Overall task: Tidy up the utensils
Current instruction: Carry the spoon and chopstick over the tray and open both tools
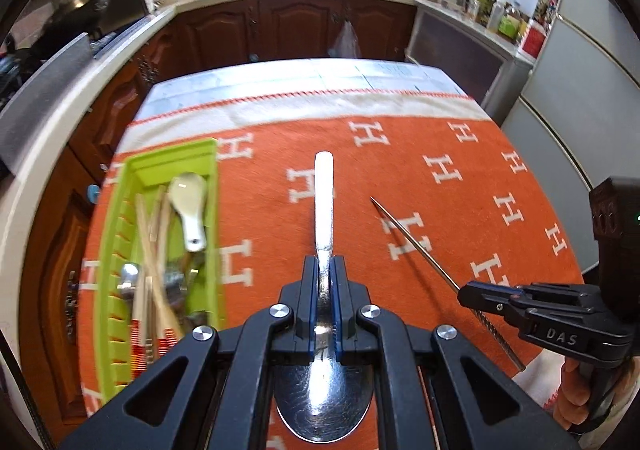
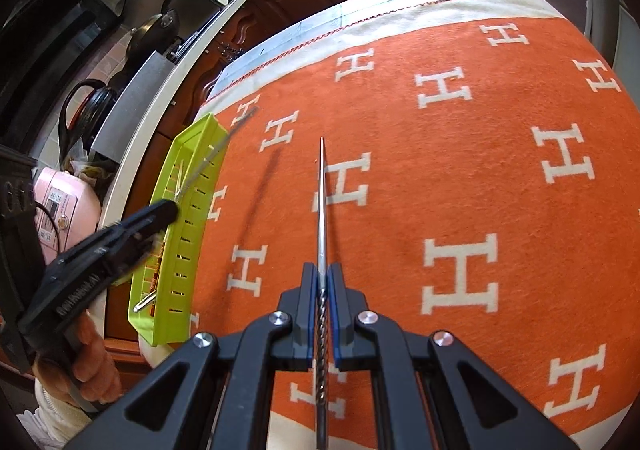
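Currently, left wrist view: left gripper (image 1: pixel 324 290) clamped on the neck of a metal spoon (image 1: pixel 323 390), bowl toward the camera, handle pointing out over the orange cloth (image 1: pixel 400 170). Spoon looks lifted clear of the cloth. Green tray (image 1: pixel 208 210) sits to the left, near the table edge, already holding a white ceramic spoon (image 1: pixel 188 206), wooden chopsticks (image 1: pixel 150 250) and some metal pieces. Right gripper (image 1: pixel 486 296) shows at the right edge, closed on a thin metal chopstick (image 1: pixel 412 242).

Judgement: spoon goes to the tray next. Carry it over the near rim high enough to clear the wall, turn it lengthwise with the tray, lower before letting go so it does not clatter onto the ceramic spoon.

Right wrist view: right gripper (image 2: pixel 323 290) pinched on the twisted end of the metal chopstick (image 2: pixel 322 210), tip pointing forward above the cloth. Green tray (image 2: pixel 192 218) well to the left; left gripper (image 2: pixel 168 210) is just beside or over its long wall, cannot tell which; image blurred there.

Judgement: hold the chopstick back until the left hand is out of the tray. Grip is far to one end, so the tip may sag or swing.
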`<action>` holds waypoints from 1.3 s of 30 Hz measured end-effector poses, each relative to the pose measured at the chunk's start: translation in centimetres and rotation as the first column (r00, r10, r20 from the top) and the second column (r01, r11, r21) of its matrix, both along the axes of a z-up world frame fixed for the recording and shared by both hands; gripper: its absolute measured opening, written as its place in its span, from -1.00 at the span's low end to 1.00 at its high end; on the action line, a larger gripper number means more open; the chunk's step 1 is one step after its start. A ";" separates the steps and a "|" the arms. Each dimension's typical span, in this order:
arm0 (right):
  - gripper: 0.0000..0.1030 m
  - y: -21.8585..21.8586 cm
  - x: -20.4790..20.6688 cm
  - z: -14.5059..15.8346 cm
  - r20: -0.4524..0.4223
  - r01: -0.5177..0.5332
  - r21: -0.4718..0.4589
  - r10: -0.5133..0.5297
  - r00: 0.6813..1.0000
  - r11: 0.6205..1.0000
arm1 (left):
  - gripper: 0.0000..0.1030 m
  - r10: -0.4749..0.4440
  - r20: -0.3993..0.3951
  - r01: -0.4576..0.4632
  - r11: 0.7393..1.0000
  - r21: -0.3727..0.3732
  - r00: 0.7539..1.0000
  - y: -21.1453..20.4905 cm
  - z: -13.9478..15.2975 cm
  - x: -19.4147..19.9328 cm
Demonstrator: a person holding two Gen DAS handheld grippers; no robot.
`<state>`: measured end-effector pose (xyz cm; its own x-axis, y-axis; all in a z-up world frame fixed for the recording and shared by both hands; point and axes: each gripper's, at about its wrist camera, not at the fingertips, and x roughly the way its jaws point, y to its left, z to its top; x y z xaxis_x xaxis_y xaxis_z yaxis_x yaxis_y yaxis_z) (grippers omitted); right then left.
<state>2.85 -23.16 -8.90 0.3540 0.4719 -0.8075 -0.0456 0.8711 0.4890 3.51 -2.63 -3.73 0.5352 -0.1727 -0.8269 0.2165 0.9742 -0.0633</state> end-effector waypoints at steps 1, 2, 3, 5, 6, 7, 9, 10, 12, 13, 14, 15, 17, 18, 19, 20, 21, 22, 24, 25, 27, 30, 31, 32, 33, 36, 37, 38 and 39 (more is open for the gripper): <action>-0.89 0.1 0.0 0.0 -0.001 -0.002 -0.004 0.002 1.000 1.000 | -0.93 0.011 0.013 -0.011 1.000 0.001 1.000 0.5 0.4 -0.2; -0.89 0.5 0.1 -0.1 -0.005 -0.008 -0.016 0.008 1.000 1.000 | -0.93 0.026 0.027 -0.026 1.000 0.003 0.999 1.2 1.0 -0.4; -0.89 0.7 0.2 -0.3 -0.008 -0.012 -0.025 0.012 1.000 1.000 | -0.93 0.039 0.036 -0.039 0.999 0.004 0.999 1.8 1.3 -0.6; -0.89 1.3 0.5 -0.5 -0.015 -0.020 -0.043 0.020 1.000 0.999 | -0.93 0.074 0.056 -0.074 0.997 0.008 0.996 3.6 2.1 -1.1; -0.90 1.7 0.6 -0.7 -0.024 -0.027 -0.048 0.026 0.999 0.998 | -0.93 0.091 0.063 -0.091 0.996 0.010 0.994 4.5 2.4 -1.4; -0.90 1.8 0.6 -0.8 -0.028 -0.030 -0.047 0.029 0.999 0.998 | -0.93 0.111 0.068 -0.112 0.994 0.011 0.991 5.6 2.6 -1.7; -0.90 2.3 0.7 -0.6 -0.026 -0.032 -0.047 0.031 0.999 0.998 | -0.93 0.145 0.076 -0.147 0.989 0.014 0.987 7.3 2.7 -2.0; -0.90 2.5 0.6 -0.4 -0.023 -0.031 -0.046 0.030 0.999 0.998 | -0.93 0.167 0.078 -0.169 0.986 0.019 0.983 8.5 2.7 -2.2; -0.90 2.8 0.7 0.2 -0.017 -0.030 -0.022 0.029 0.999 0.999 | -0.93 0.197 0.072 -0.199 0.980 0.024 0.978 10.1 2.2 -2.1; -0.90 3.1 0.8 0.6 -0.012 -0.031 -0.012 0.031 0.999 0.999 | -0.93 0.211 0.061 -0.212 0.977 0.023 0.976 10.9 1.7 -2.1; -0.90 3.2 0.8 0.8 -0.008 -0.030 -0.007 0.030 1.000 1.000 | -0.93 0.216 0.049 -0.218 0.976 0.020 0.975 11.6 1.3 -2.0; -0.90 3.6 0.9 1.4 0.000 -0.033 0.008 0.033 0.999 0.999 | -0.93 0.223 0.036 -0.224 0.974 0.015 0.974 12.2 0.7 -1.9; -0.90 4.2 1.0 2.2 0.009 -0.037 0.029 0.037 0.999 0.999 | -0.93 0.234 0.011 -0.234 0.972 0.008 0.972 13.3 -0.8 -1.7; -0.90 4.8 1.1 3.0 0.023 -0.043 0.034 0.042 0.999 0.999 | -0.93 0.230 -0.001 -0.230 0.973 0.000 0.973 13.6 -1.4 -1.6; -0.90 5.2 1.1 3.6 0.035 -0.047 0.032 0.046 0.998 0.998 | -0.92 0.224 -0.014 -0.224 0.974 -0.012 0.974 13.9 -2.1 -1.5; -0.90 5.5 1.2 4.0 0.043 -0.050 0.031 0.048 0.998 0.998 | -0.92 0.219 -0.020 -0.220 0.975 -0.019 0.975 13.9 -2.6 -1.6; -0.91 6.2 1.4 4.8 0.057 -0.057 0.032 0.055 0.997 0.998 | -0.92 0.213 -0.020 -0.214 0.977 -0.024 0.977 13.9 -2.9 -1.5; -0.91 6.4 1.5 5.3 0.063 -0.061 0.036 0.059 0.996 0.997 | -0.89 0.211 -0.017 -0.212 0.977 -0.026 0.977 13.8 -3.2 -1.6; -0.92 7.6 1.8 6.6 0.089 -0.075 0.036 0.072 0.993 0.997 | -0.68 0.208 -0.015 -0.208 0.977 -0.036 0.978 13.9 -3.6 -1.6; -0.93 8.1 1.8 7.2 0.103 -0.078 0.025 0.075 0.992 0.997 | -0.53 0.207 -0.018 -0.208 0.977 -0.050 0.978 14.0 -3.7 -1.6; -0.93 9.2 1.9 8.4 0.137 -0.085 -0.003 0.084 0.987 0.996 | -0.44 0.211 -0.015 -0.211 0.976 -0.060 0.977 14.0 -3.7 -1.9; -0.93 10.5 2.2 8.5 0.148 -0.092 -0.056 0.100 0.984 0.994 | -0.32 0.205 0.000 -0.205 0.977 -0.067 0.979 14.1 -3.4 -2.4; -0.93 10.7 2.4 8.2 0.141 -0.096 -0.073 0.105 0.984 0.993 | -0.26 0.201 0.004 -0.200 0.977 -0.068 0.980 14.1 -3.3 -2.5; -0.94 10.8 2.6 7.6 0.126 -0.098 -0.095 0.110 0.986 0.991 | -0.23 0.195 0.009 -0.194 0.978 -0.070 0.981 14.1 -3.1 -2.7; -0.94 10.9 2.8 6.8 0.108 -0.103 -0.109 0.115 0.988 0.989 | -0.16 0.193 0.012 -0.191 0.979 -0.071 0.981 14.2 -3.0 -2.9; -0.94 10.7 3.4 4.0 0.017 -0.129 -0.141 0.133 0.991 0.982 | -0.10 0.199 0.020 -0.196 0.977 -0.088 0.980 14.6 -2.7 -3.2; -0.93 10.6 3.4 3.3 -0.005 -0.134 -0.146 0.135 0.991 0.980 | -0.09 0.201 0.019 -0.198 0.975 -0.098 0.979 14.7 -2.7 -3.3; -0.93 10.4 3.4 2.3 -0.028 -0.147 -0.151 0.145 0.989 0.978 | -0.09 0.206 0.018 -0.203 0.973 -0.106 0.978 14.9 -2.7 -3.3; -0.93 10.4 3.3 1.8 -0.036 -0.162 -0.157 0.158 0.987 0.974 | -0.09 0.211 0.016 -0.208 0.972 -0.112 0.977 15.0 -2.7 -3.3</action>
